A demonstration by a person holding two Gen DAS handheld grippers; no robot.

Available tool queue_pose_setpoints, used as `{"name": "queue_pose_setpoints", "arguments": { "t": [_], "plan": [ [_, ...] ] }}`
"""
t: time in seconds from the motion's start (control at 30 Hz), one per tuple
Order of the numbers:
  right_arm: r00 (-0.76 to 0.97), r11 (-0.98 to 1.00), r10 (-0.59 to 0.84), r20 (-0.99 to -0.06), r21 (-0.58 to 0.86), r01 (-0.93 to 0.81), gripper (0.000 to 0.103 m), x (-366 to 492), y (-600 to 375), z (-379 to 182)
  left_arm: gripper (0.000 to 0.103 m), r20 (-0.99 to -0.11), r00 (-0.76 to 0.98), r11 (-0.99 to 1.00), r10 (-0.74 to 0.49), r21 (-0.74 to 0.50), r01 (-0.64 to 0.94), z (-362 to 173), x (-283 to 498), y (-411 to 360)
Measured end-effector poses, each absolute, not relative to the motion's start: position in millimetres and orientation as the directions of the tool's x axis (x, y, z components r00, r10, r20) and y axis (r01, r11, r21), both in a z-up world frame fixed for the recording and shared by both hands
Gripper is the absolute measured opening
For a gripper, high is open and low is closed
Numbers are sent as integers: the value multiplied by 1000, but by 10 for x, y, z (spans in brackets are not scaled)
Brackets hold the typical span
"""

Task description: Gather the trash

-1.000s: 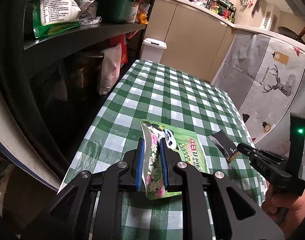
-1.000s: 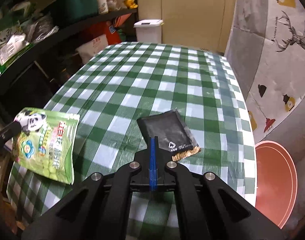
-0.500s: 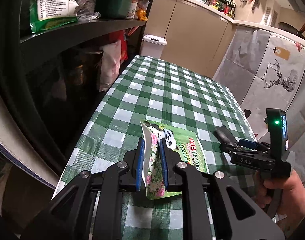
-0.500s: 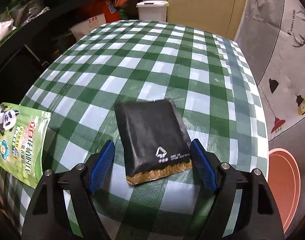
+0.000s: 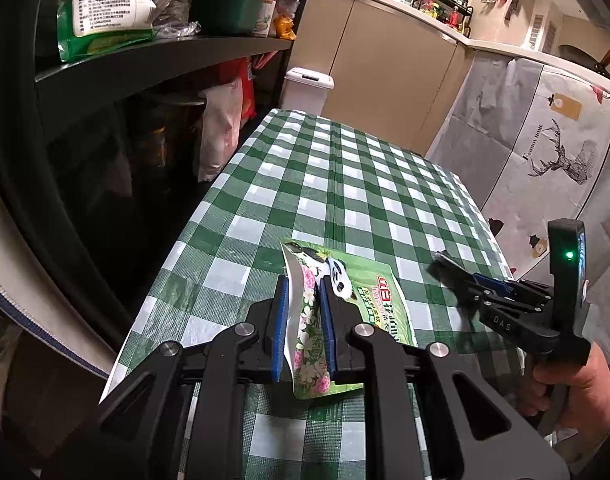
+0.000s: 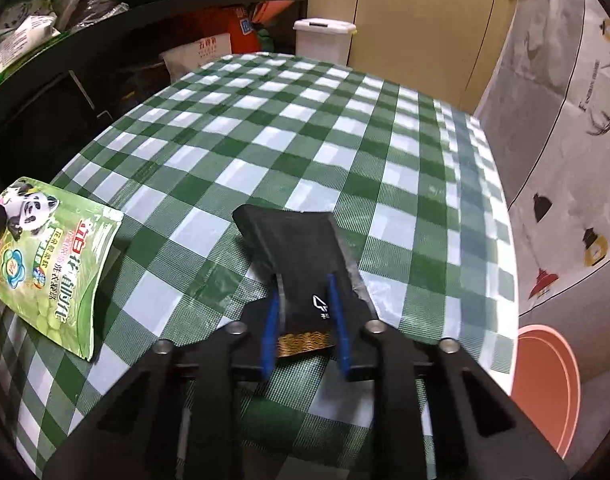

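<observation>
My left gripper (image 5: 303, 280) is shut on the folded edge of a green panda-print snack bag (image 5: 369, 292), which hangs just above the green checked table (image 5: 325, 184). The bag also shows in the right wrist view (image 6: 53, 264) at the left. My right gripper (image 6: 303, 284) is shut on a black wrapper with a gold edge (image 6: 301, 248), squeezing it into a curve and lifting its far end off the cloth. In the left wrist view the right gripper (image 5: 453, 270) is at the right, with the black wrapper (image 5: 445, 266) blurred.
A white lidded bin (image 5: 307, 88) stands past the table's far end. A dark shelf (image 5: 145, 60) with bags runs along the left. A salmon-coloured tub (image 6: 545, 384) sits on the floor at the right. A printed cover (image 5: 545, 152) hangs on the right.
My right gripper opened around the black wrapper, then closed on it and raised it. My left gripper kept its hold on the panda bag and hardly moved.
</observation>
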State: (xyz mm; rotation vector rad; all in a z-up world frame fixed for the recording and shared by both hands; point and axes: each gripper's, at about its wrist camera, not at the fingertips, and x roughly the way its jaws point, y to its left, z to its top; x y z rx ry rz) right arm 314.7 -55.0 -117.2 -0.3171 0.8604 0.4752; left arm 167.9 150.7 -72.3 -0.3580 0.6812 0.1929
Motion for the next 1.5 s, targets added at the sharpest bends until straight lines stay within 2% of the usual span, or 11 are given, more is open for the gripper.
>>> {"name": "queue_pose_setpoints", "arguments": {
  "t": [0.13, 0.23, 0.8, 1.13, 1.5],
  "plan": [
    [581, 861, 284, -762, -64, -505, 9, 3086, -623, -1023, 16, -635, 771, 919, 56, -269, -288, -681, 1662, 1516],
    [599, 868, 298, -743, -50, -493, 7, 3012, -678, -904, 16, -630, 775, 920, 54, -271, -284, -647, 1648, 1501],
    [708, 901, 334, -622, -9, -433, 6, 2321, -1000, -330, 16, -586, 808, 944, 50, -237, -230, -367, 1577, 1216],
    [768, 936, 280, -576, -16, -353, 6, 2065, -1335, 53, 16, -577, 817, 955, 20, -230, -186, -281, 1596, 972],
    [808, 955, 222, -545, -43, -292, 6, 2000, -1969, 445, 16, -551, 832, 970, -65, -230, -76, -115, 1690, 340]
  ]
}}
